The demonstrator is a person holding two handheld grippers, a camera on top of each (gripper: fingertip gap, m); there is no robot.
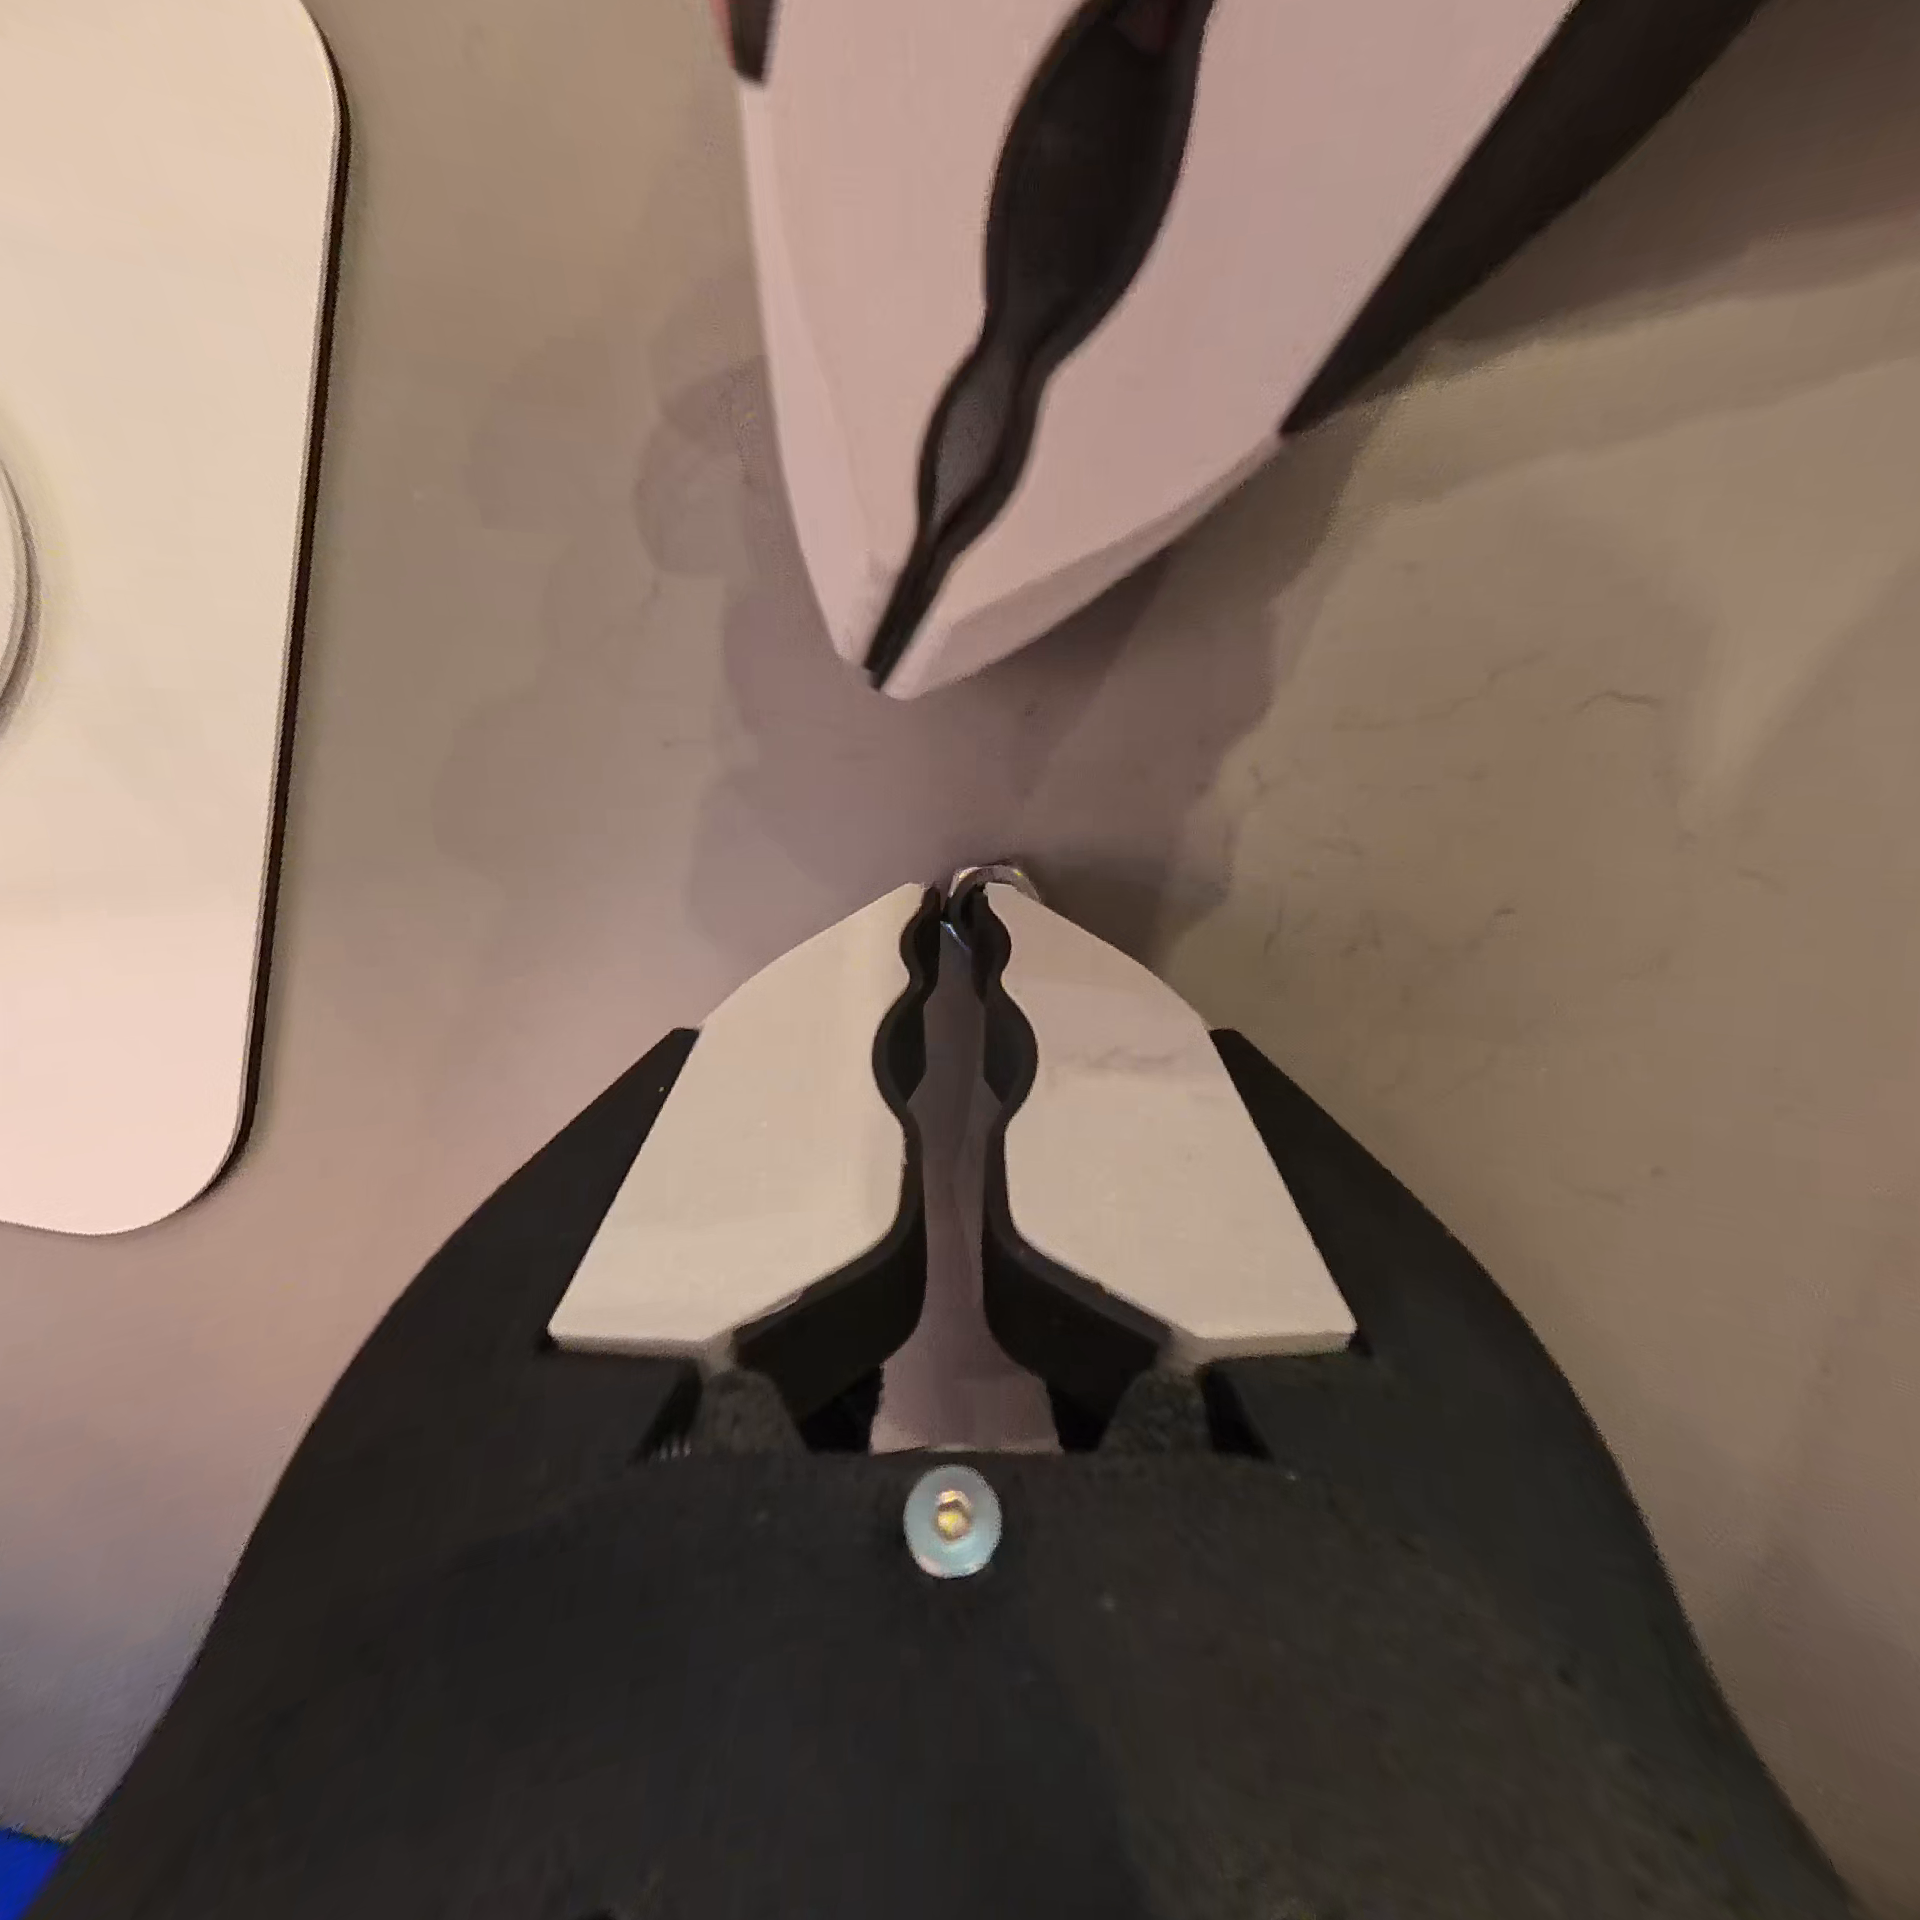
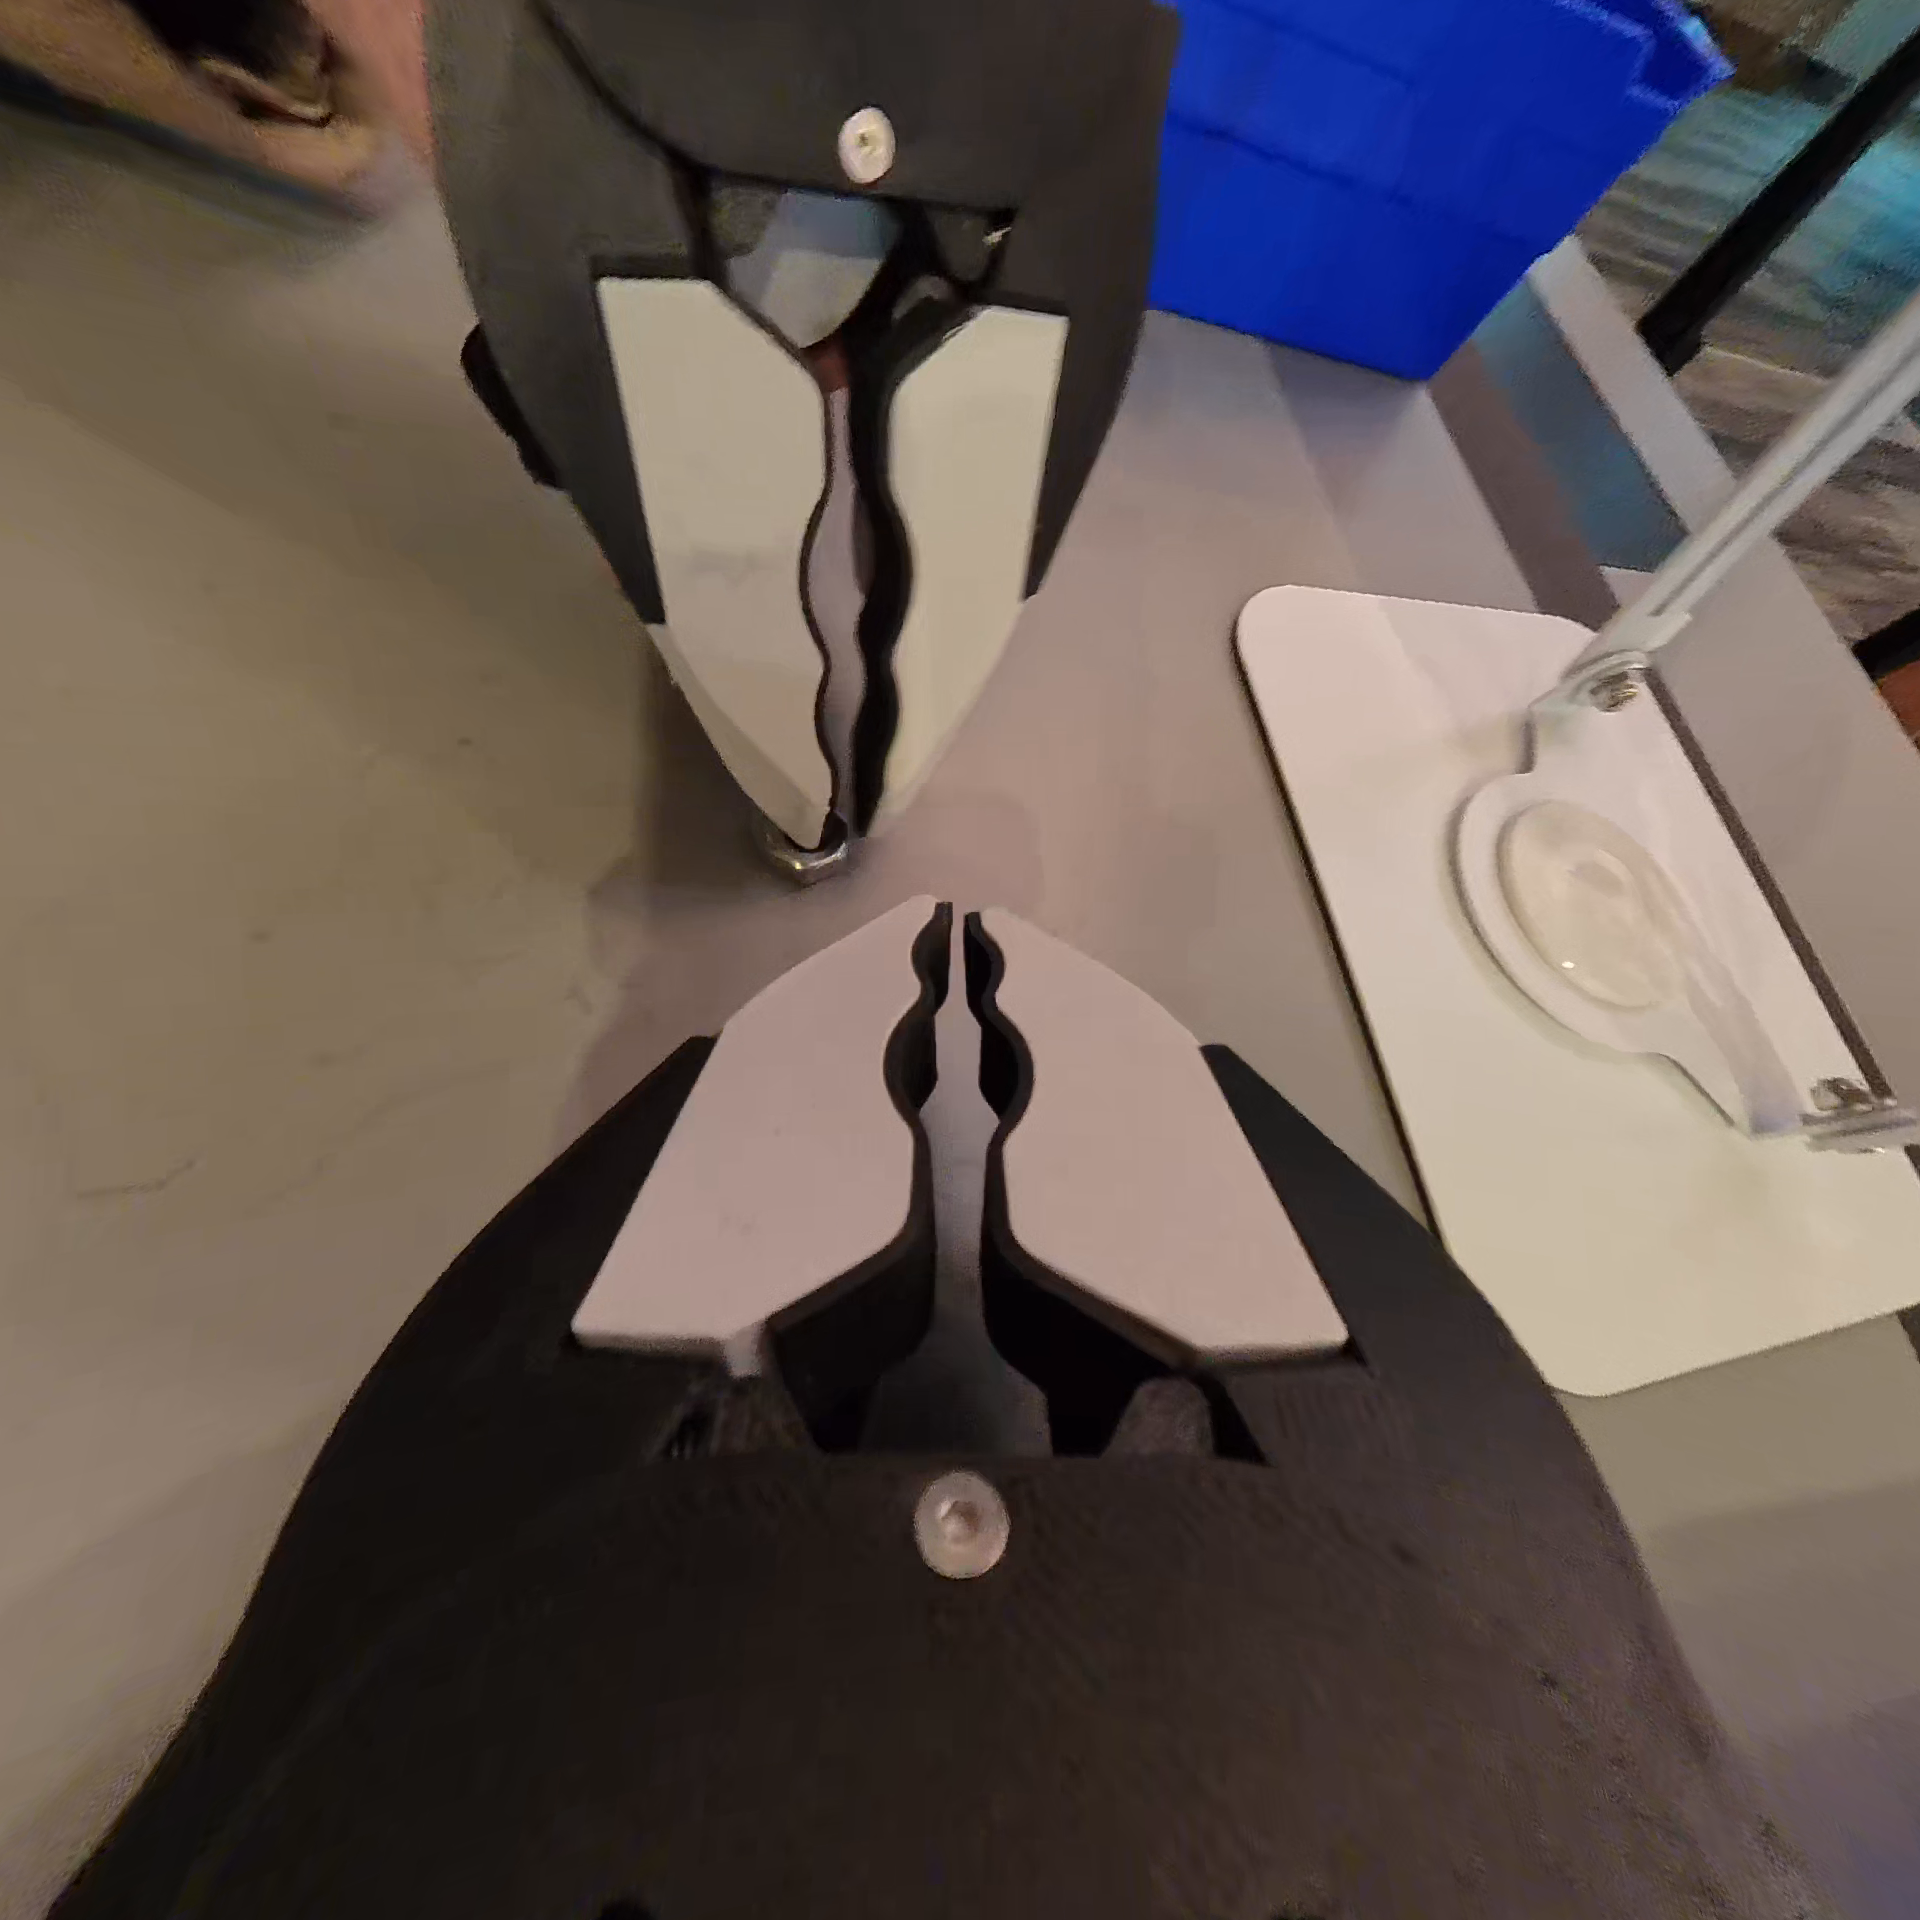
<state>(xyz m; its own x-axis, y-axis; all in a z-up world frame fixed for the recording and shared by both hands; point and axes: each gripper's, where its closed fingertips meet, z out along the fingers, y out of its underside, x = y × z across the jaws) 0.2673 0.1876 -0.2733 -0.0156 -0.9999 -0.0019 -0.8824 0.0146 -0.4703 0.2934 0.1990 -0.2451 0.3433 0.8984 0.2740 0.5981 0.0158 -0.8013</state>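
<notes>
Small silver metal hex nut (image 2: pixel 808 858) pinched at left gripper (image 2: pixel 840 826) tips, on grey table (image 2: pixel 312 727); right gripper (image 2: pixel 957 914) nearly closed, empty, just beside.

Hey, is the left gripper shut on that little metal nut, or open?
Shut on it: the left gripper has its jaws nearly together, pinching the metal nut at its tips against the grey table.

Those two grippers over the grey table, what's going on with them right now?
Two hand-held grippers face each other tip to tip over a grey table. The left gripper is closed on a small metal nut that sits on the table. The right gripper is shut with nothing in it, just short of the nut. Off to the side lie a white board with a clear plastic piece on it, and a blue bin.
</notes>
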